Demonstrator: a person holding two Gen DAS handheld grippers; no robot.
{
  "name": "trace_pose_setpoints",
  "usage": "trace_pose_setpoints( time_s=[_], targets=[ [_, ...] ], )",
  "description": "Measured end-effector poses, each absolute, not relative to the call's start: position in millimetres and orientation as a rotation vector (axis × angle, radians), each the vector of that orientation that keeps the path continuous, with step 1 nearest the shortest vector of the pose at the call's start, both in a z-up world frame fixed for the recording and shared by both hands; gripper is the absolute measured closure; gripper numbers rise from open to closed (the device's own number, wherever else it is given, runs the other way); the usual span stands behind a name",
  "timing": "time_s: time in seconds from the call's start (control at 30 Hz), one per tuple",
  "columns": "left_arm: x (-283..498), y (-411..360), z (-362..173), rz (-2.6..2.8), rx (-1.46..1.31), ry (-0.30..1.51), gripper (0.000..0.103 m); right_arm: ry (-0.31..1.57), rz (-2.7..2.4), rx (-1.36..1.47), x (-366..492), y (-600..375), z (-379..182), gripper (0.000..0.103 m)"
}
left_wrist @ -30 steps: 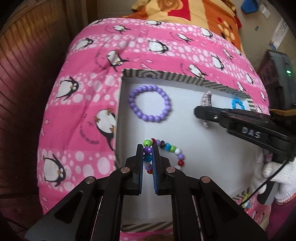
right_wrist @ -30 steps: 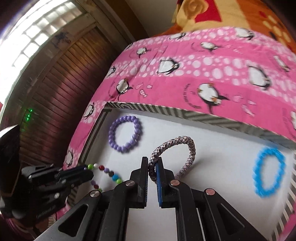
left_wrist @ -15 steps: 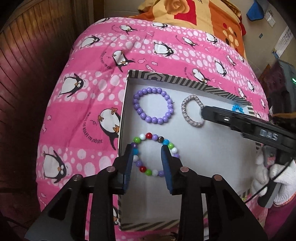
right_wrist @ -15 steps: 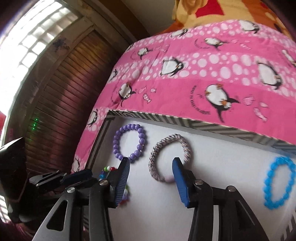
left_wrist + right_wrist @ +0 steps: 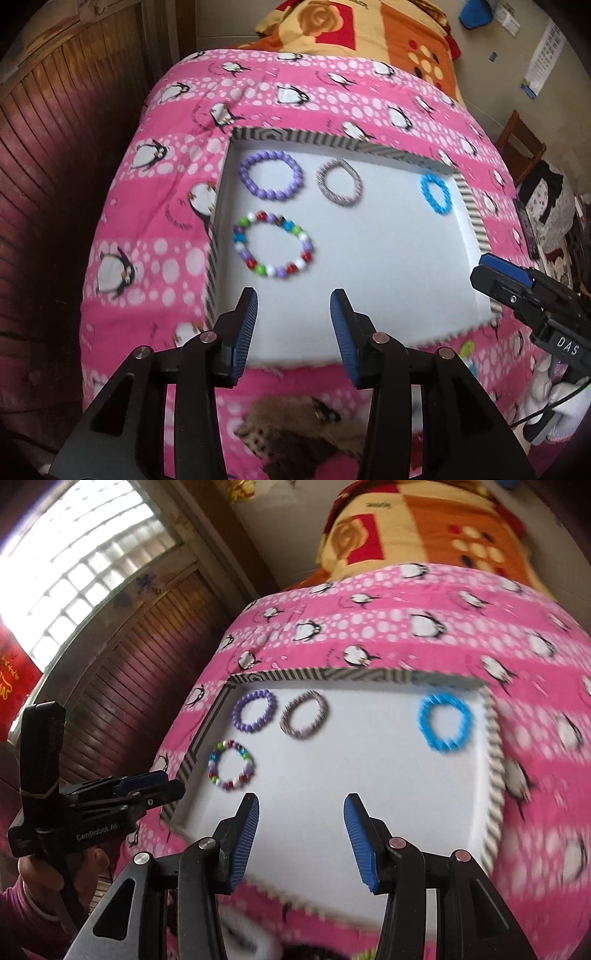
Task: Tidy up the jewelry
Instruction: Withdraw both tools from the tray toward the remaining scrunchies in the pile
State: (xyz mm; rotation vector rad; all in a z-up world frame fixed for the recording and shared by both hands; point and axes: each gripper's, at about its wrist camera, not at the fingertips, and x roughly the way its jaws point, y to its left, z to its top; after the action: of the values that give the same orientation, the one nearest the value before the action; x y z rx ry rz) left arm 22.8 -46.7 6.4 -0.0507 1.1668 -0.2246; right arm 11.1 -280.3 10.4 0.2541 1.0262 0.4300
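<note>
A shallow white tray (image 5: 369, 266) (image 5: 369, 786) with a striped rim lies on a pink penguin blanket. Inside it lie a purple bead bracelet (image 5: 270, 176) (image 5: 255, 710), a silver woven bracelet (image 5: 339, 182) (image 5: 304, 715), a blue bracelet (image 5: 436, 193) (image 5: 445, 723) and a multicoloured bead bracelet (image 5: 273, 244) (image 5: 231, 765). My left gripper (image 5: 294, 299) hovers above the tray's near edge, its jaws opening with nothing between them. My right gripper (image 5: 301, 805) is open and empty over the tray's near half.
The pink penguin blanket (image 5: 177, 206) covers a bed, with an orange patterned quilt (image 5: 369, 33) behind it. A dark wooden panel (image 5: 55, 147) stands to the left. A furry brown item (image 5: 306, 424) and small coloured pieces (image 5: 466, 348) lie near the tray's front edge.
Both grippers let go of their bracelets, opened and drew back and up. The multicoloured and silver bracelets now lie flat in the tray.
</note>
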Motion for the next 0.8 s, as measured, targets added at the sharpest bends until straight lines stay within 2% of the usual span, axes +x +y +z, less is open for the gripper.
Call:
trace_pose_setpoints(
  time_s=[0.8],
  targets=[
    [-85, -95, 16, -0.262, -0.062, 1.157, 0.062, 1.038, 0.293, 0.240, -123, -343, -3, 0.057]
  ],
)
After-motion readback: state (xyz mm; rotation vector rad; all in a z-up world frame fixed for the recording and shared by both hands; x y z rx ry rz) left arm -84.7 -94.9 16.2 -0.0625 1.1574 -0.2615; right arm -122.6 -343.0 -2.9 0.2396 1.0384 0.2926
